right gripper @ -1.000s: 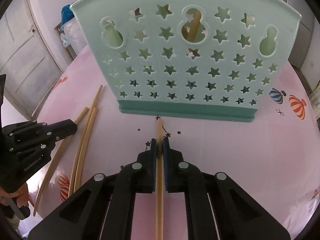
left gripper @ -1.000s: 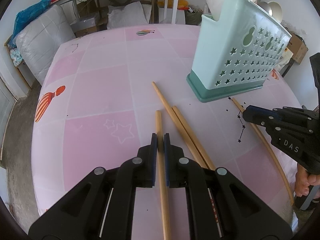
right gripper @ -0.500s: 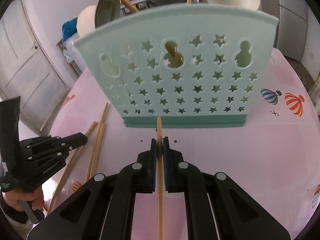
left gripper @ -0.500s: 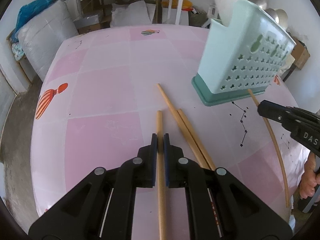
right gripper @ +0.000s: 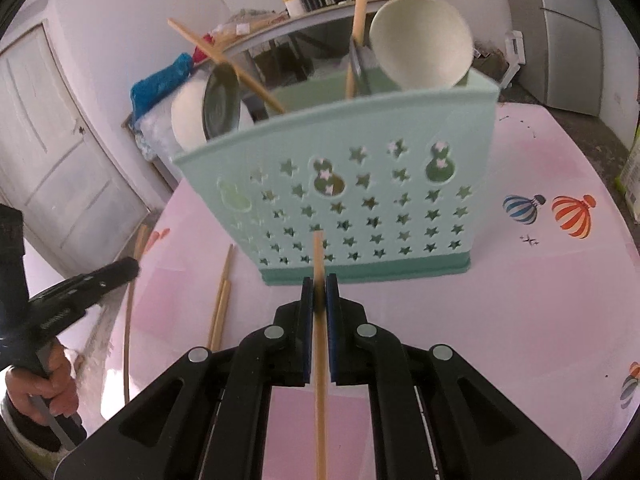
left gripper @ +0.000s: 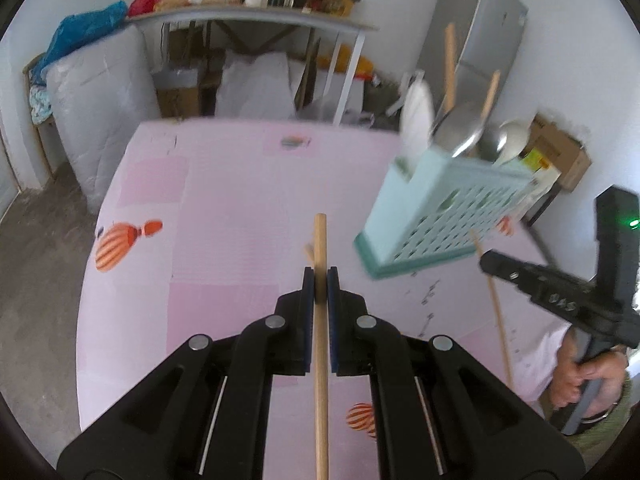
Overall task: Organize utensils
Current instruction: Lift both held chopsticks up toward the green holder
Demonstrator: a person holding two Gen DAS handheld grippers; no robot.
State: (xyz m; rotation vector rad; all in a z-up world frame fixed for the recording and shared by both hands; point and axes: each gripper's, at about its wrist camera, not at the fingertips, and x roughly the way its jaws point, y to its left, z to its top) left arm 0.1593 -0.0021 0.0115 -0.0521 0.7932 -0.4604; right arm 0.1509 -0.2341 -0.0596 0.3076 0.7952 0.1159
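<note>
My left gripper [left gripper: 320, 285] is shut on a wooden chopstick [left gripper: 320, 240], held off the pink table and pointing away from me. My right gripper [right gripper: 319, 292] is shut on a second chopstick [right gripper: 318, 256], whose tip sits in front of the mint star-holed utensil holder [right gripper: 360, 200]. That holder [left gripper: 432, 216] stands on the table and holds ladles, spoons and chopsticks. Two loose chopsticks [right gripper: 222, 300] lie on the table left of the holder. Each view shows the other gripper at its edge: the right gripper [left gripper: 486, 258] and the left gripper [right gripper: 134, 266].
The round table [left gripper: 224, 200] has a pink cloth with balloon prints. Behind it stand a cluttered shelf table [left gripper: 256, 16], wrapped bundles [left gripper: 100, 112], a grey fridge [left gripper: 480, 40] and a cardboard box [left gripper: 560, 152]. A white door [right gripper: 60, 140] is at the left. A hand [left gripper: 580, 372] grips the right handle.
Both grippers have risen with their chopsticks, lifting them off the table. The views have tilted up, so more of the room and the holder's top show.
</note>
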